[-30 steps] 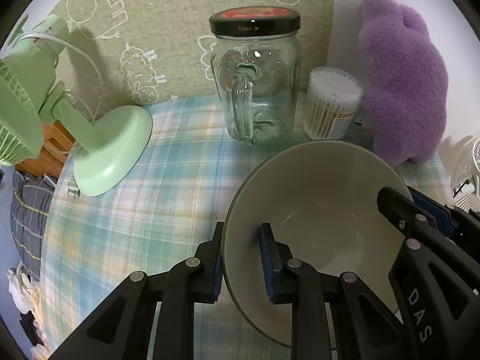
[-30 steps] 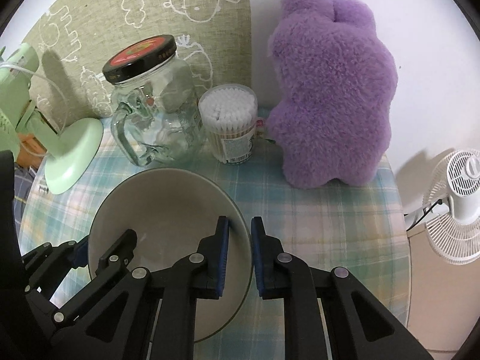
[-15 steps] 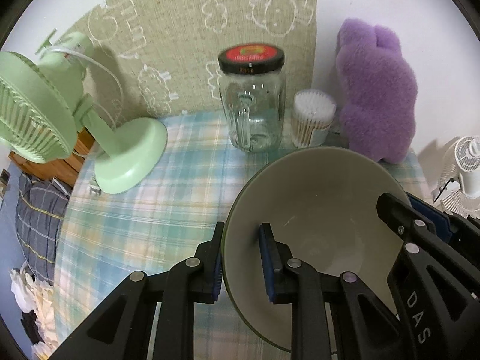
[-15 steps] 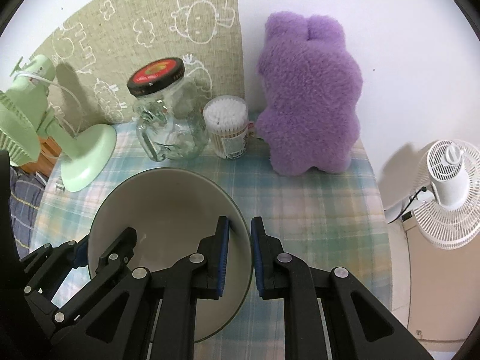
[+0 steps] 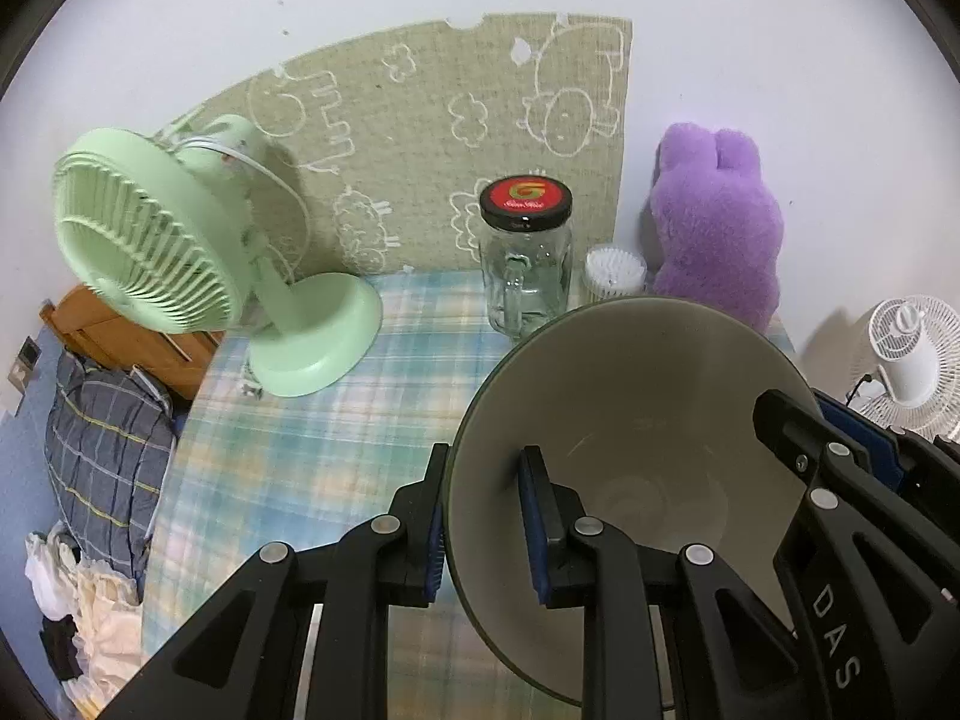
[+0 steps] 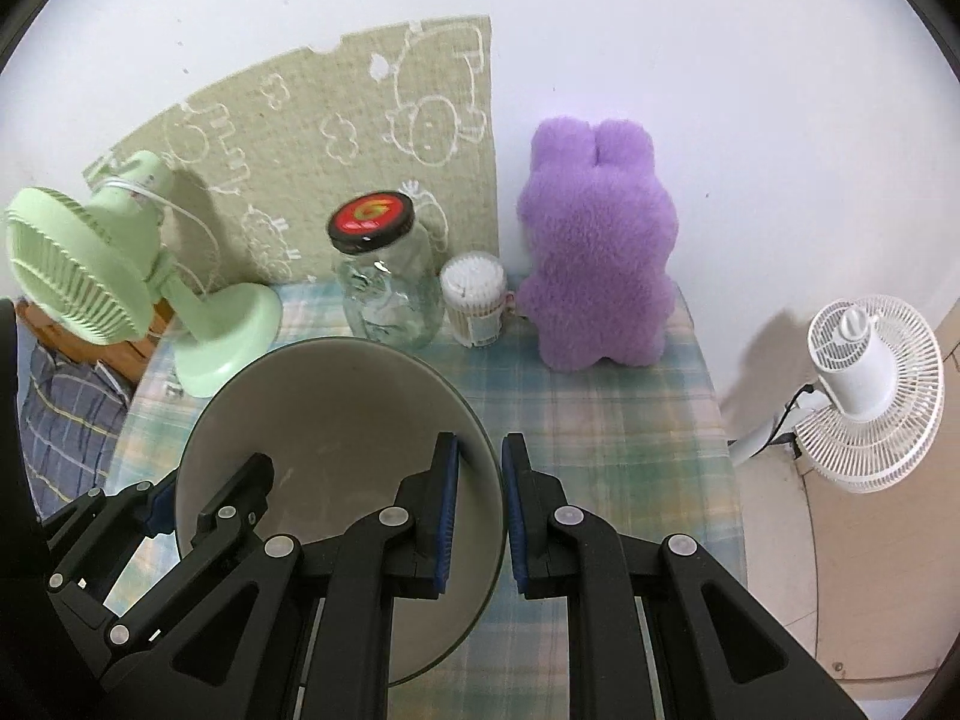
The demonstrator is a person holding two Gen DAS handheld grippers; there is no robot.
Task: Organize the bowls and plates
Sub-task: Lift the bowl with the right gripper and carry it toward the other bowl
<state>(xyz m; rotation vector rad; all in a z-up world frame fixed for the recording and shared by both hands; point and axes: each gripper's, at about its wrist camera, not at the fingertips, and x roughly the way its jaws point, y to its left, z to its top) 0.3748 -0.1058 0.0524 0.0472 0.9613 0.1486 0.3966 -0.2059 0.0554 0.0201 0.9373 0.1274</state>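
Note:
A wide bowl (image 5: 648, 396), dark green outside and pale inside, hangs above the checked tablecloth (image 5: 288, 456), held from both sides. My left gripper (image 5: 483, 516) is shut on its left rim, one blue pad inside and one outside. My right gripper (image 6: 480, 501) is shut on the opposite rim of the same bowl (image 6: 336, 414). Each gripper also shows at the far side of the bowl in the other wrist view. The bowl is empty and roughly level.
At the back of the table stand a green desk fan (image 5: 180, 252), a glass jar with a red and black lid (image 5: 525, 252), a tub of cotton swabs (image 6: 474, 294) and a purple plush toy (image 6: 600, 246). A white floor fan (image 6: 864, 396) stands right of the table. Bedding (image 5: 102, 456) lies left.
Both grippers have risen and drawn back with the bowl between them. The table objects look smaller and farther, and more of the wall shows.

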